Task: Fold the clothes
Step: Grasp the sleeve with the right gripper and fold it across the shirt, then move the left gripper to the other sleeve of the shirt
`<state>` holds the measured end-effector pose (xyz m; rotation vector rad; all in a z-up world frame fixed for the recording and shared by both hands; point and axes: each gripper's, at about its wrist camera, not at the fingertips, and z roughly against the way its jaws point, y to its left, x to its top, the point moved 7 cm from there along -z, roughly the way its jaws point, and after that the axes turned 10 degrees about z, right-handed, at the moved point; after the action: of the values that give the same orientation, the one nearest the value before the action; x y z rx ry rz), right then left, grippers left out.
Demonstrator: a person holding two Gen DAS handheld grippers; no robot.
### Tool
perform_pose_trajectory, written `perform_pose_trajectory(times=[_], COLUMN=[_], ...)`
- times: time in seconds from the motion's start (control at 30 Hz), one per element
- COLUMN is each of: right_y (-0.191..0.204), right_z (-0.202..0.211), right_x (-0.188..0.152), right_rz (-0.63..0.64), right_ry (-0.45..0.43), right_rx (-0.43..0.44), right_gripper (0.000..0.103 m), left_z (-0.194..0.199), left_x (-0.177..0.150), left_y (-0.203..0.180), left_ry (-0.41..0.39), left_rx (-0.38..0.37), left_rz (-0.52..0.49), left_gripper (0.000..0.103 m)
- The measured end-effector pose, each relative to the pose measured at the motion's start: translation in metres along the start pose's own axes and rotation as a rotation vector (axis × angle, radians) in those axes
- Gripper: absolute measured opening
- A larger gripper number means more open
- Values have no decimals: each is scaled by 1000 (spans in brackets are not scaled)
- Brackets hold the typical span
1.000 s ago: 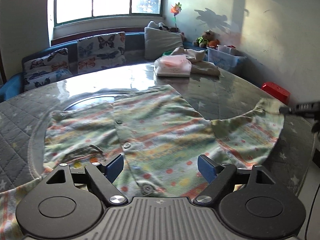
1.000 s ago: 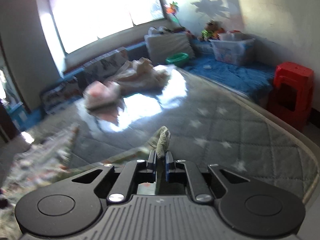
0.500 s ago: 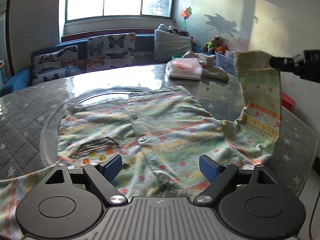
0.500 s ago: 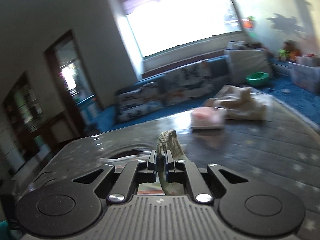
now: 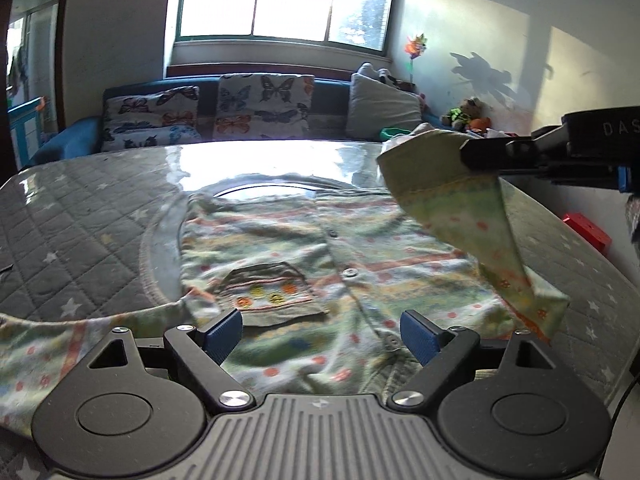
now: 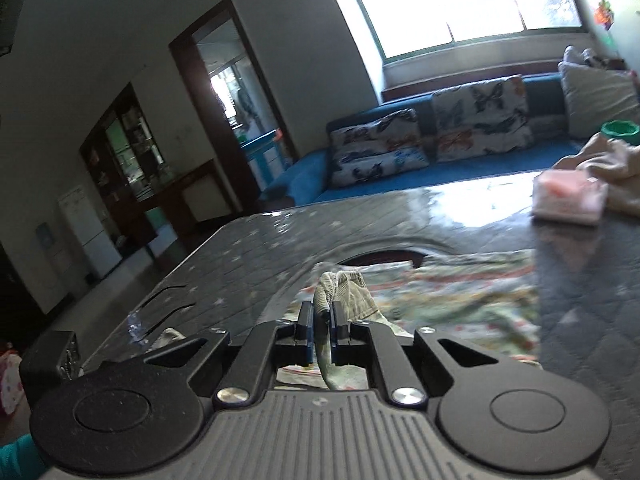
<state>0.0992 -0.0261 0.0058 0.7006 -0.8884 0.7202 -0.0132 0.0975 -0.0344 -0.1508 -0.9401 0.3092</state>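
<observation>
A green patterned button-up shirt (image 5: 304,256) lies spread flat on the quilted grey table (image 5: 80,232); it also shows in the right wrist view (image 6: 448,292). My left gripper (image 5: 320,330) is open and empty, low over the shirt's near hem beside the chest pocket (image 5: 268,292). My right gripper (image 6: 322,320) is shut on the cuff of the shirt's right sleeve (image 5: 452,196) and holds it lifted above the shirt body, the sleeve hanging down to the table. In the left wrist view the right gripper (image 5: 466,152) reaches in from the right.
A pink-and-white folded bundle (image 6: 568,200) and a beige cloth pile (image 6: 608,168) sit at the table's far side. A blue sofa with butterfly cushions (image 5: 264,108) stands behind. A red stool (image 5: 586,232) is at the right of the table.
My right gripper has carried the sleeve up and leftward over the shirt body. The left gripper has stayed open near the hem.
</observation>
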Motion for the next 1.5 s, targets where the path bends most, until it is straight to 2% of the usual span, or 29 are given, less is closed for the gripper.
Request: perform_pose_trajectory(times=[0.1,0.33,0.5,0.63,0.77,0.87,0.97,1.07,1.2,1.37,1.5], right_y=[10,16,-7,-38,-55,-55,-60,-66,-72,-84,-96], right_z=[-12,-16,7,20,28,25,23,23,22,-4,-25], right_x=[-3,-10,-12,-37,-76,-94,-105,-104,-81,-66,-73], right_rz=[-8,2,77,127,144,149,165,171,186,182,170], right_ry=[14,40,76,182,286,308,334,338,285,260,294], right_rx=[46,84,-5,-94,-134,-121,-148,-161,-183,-198,-222], right_gripper=[7,21,21,21,21,21,20,20,20,20,20], left_z=[-1,-1,1,2,-4,-12,-19,-25,-31,-37,-38], left_x=[-1,0,5,9,9,5,1,-3,-8,-12,-13], left_y=[4,10,13,8,-4,-15,-21,-21,-19,-16,-11], left_ry=[2,4,-8,-17,-5,11,34,56,75,99,108], left_rx=[7,18,19,-4,-39,-66,-81,-89,-85,-75,-66], left_rz=[9,21,31,29,12,-16,-26,-28,-28,-21,-8], left_gripper=[88,88,88,87,77,67,57,48,46,45,45])
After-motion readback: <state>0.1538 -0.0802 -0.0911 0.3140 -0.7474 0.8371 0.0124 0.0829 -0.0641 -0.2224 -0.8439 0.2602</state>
